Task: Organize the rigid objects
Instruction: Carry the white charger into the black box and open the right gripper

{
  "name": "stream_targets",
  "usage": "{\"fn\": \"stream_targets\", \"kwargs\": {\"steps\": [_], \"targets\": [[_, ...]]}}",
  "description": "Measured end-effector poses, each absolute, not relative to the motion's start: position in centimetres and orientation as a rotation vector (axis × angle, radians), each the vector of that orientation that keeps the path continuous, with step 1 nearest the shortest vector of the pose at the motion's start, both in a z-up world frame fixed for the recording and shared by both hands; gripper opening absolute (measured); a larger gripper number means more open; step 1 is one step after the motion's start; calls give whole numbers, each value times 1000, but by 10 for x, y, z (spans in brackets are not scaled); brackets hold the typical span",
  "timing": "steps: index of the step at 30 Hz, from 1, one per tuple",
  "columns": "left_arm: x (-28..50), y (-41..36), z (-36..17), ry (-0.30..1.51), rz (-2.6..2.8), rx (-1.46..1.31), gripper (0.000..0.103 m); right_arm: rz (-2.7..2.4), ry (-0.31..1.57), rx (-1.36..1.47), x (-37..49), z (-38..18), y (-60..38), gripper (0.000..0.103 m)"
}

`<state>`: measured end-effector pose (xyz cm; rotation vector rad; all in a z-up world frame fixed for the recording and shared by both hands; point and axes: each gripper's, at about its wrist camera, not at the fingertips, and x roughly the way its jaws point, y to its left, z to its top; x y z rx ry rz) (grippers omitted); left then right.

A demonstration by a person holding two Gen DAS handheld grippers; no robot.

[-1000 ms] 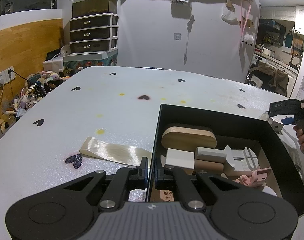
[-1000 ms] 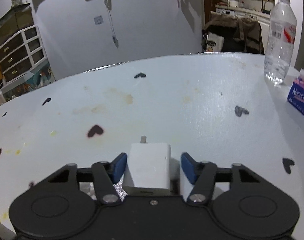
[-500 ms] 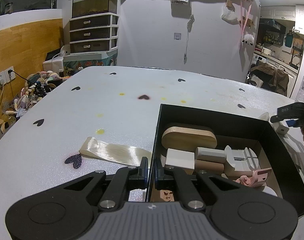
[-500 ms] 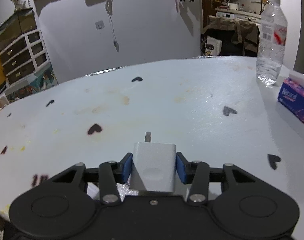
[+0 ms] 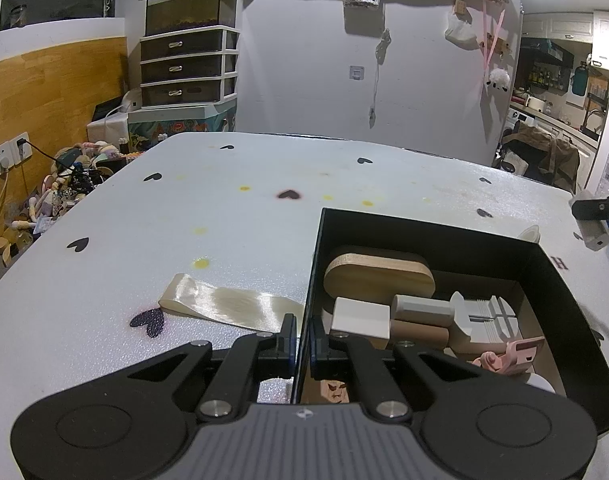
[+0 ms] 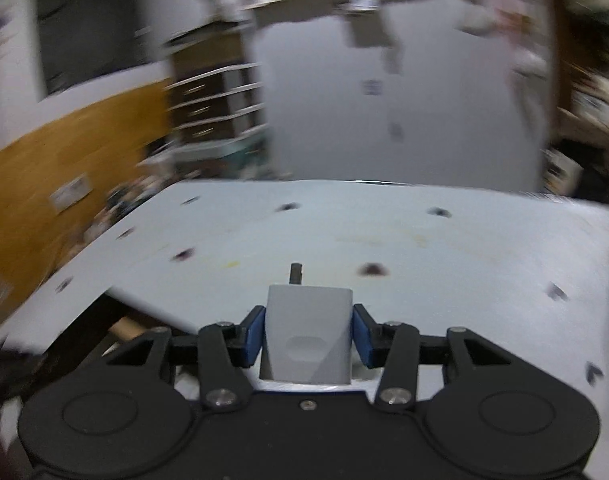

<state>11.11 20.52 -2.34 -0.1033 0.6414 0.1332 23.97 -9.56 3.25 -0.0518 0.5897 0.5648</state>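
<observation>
Our left gripper [image 5: 300, 340] is pinched on the near-left wall of the black box [image 5: 544, 280], one finger outside and one inside. The box sits on the white table [image 5: 184, 240] with little black hearts. Inside the box we see an oval wood block [image 5: 378, 276], a white block [image 5: 360, 322], a grey bar [image 5: 422, 308], a tan roll [image 5: 418, 332] and a pink clip [image 5: 512, 356]. A shiny cream ribbon [image 5: 228, 306] lies on the table just left of the box.

Our right gripper [image 6: 307, 336] holds a white charger [image 6: 307, 340] tight between its blue pads [image 6: 253, 336]. The plug points away from us. This view is blurry. From the left camera, the charger [image 5: 595, 236] hangs above the table, past the box's far right corner.
</observation>
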Motion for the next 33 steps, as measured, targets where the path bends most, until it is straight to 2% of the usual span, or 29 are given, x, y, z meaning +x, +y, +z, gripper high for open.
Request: {"fn": "stream_targets", "kwargs": {"steps": [14, 24, 26, 30, 33], "targets": [[110, 207, -25, 639, 129, -107, 6, 1004, 727, -384, 180, 28, -22, 47], [109, 207, -24, 637, 126, -113, 6, 1113, 805, -393, 175, 23, 7, 47], [109, 206, -24, 638, 125, -111, 6, 1114, 834, -360, 179, 22, 11, 49], [109, 206, -24, 639, 124, -110, 6, 1183, 875, -297, 182, 23, 11, 64], [109, 206, -24, 638, 122, -110, 6, 1176, 880, -301, 180, 22, 11, 65]]}}
